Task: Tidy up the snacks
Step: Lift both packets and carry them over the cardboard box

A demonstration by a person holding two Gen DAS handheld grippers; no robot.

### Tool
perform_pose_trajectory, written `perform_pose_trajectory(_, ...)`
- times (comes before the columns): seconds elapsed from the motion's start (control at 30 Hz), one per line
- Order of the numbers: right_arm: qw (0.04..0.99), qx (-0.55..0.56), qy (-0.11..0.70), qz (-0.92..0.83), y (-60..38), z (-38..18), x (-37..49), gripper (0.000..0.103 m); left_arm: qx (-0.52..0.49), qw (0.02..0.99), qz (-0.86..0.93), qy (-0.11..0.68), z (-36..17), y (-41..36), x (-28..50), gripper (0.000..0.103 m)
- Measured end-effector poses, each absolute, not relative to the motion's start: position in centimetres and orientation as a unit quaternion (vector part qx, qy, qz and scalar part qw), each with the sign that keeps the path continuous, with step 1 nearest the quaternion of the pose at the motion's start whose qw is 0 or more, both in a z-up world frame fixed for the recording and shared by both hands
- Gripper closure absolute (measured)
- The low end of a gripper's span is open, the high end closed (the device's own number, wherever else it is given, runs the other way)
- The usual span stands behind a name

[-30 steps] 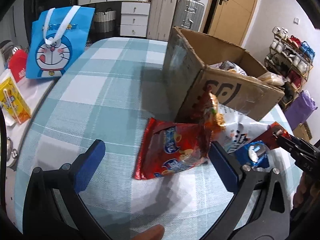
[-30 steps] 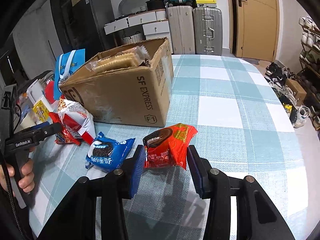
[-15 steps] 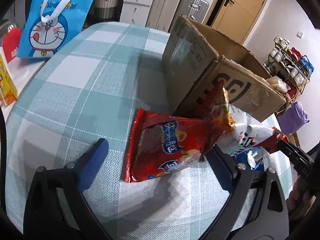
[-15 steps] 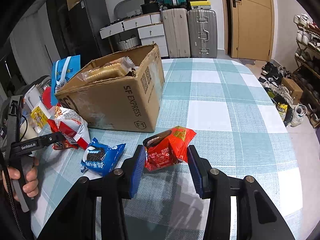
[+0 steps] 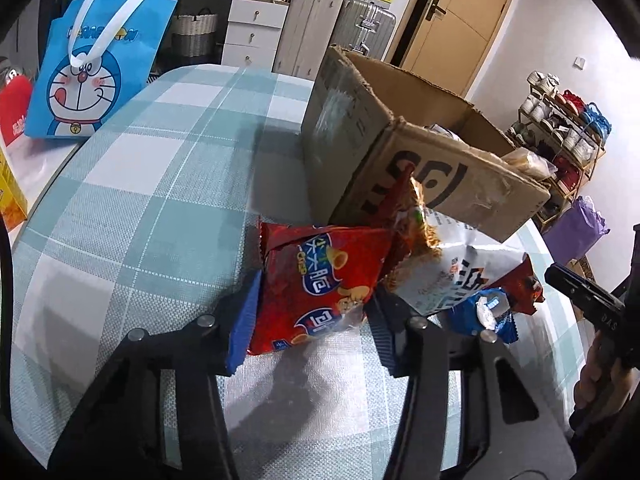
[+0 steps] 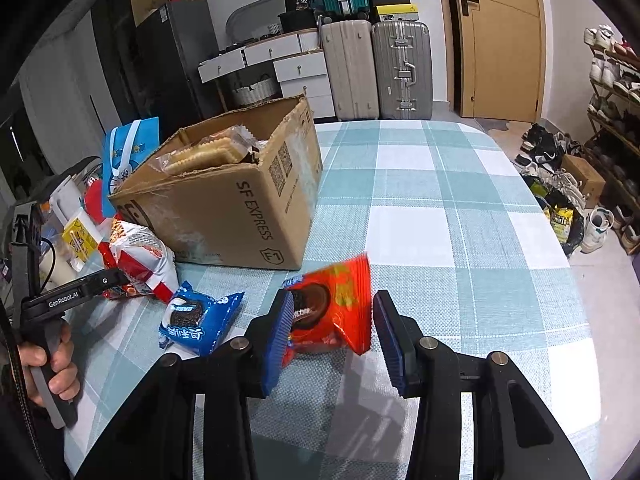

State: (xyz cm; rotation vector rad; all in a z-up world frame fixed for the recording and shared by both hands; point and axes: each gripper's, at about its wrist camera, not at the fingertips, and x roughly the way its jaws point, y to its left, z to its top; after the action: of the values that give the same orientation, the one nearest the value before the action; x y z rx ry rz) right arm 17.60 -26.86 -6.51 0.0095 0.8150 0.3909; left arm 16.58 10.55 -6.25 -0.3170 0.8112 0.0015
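Left gripper is closed on the red snack bag: both blue pads press the bag's lower half, low centre of the left wrist view, bag crumpled between them. Whether the bag is lifted off the checked tablecloth or only pinched on it cannot be told. Its long axis runs from the pads up and away toward the near corner of the cardboard box, which sits just beyond it, upper centre-right of that frame. A white noodle packet leans against the box face just right of the bag, touching it; a blue cookie pack lies lower right, beside the packet. Right gripper holds a red-orange cookie pack, centre-low in the right wrist view: the left pad is in contact, a narrow gap shows at the right pad, so the grip looks light or partly loosened; a firm clamp is not confirmed. The pack looks blurred along its upper edge. In that view the box is seen up and left of the pack, open top filled at the near side with cracker packs; the blue cookie pack lies on the cloth just left of the gripper. Judgement: the coming move turns on box direction. For the left tool the opening is straight ahead and above the bag's far end; for the right tool it is ahead-left. The left gripper is judged nearer to the box wall, so a lift over the rim is needed first there.
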Motion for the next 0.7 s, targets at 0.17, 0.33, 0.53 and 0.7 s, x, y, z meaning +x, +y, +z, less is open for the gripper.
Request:
perform_pose_trajectory(0.17,0.895,-0.001,0.404,0.19,-26.7,-7.0,17.8,0.061,-0.156,0.906,-0.001,0.393,-6.2,10.6,16.4,0.056)
perform_pose_trajectory(0.33,0.885,0.001,0.425,0.189,-26.8,-8.0,18.3,0.06,-0.17,0.907,-0.003,0.385,-5.7,11.2,16.1,0.056)
perform_pose_trajectory(0.53,0.88,-0.007,0.433,0.198,-25.9,-8.6,18.5,0.046,-0.174,0.912,0.0,0.372,-4.8,11.8,15.6,0.056)
perform_pose_trajectory(0.7,0.874,-0.004,0.44,0.205,-25.3,-8.9,18.5,0.038,-0.179,0.915,0.006,0.361,-3.8,12.4,15.0,0.056)
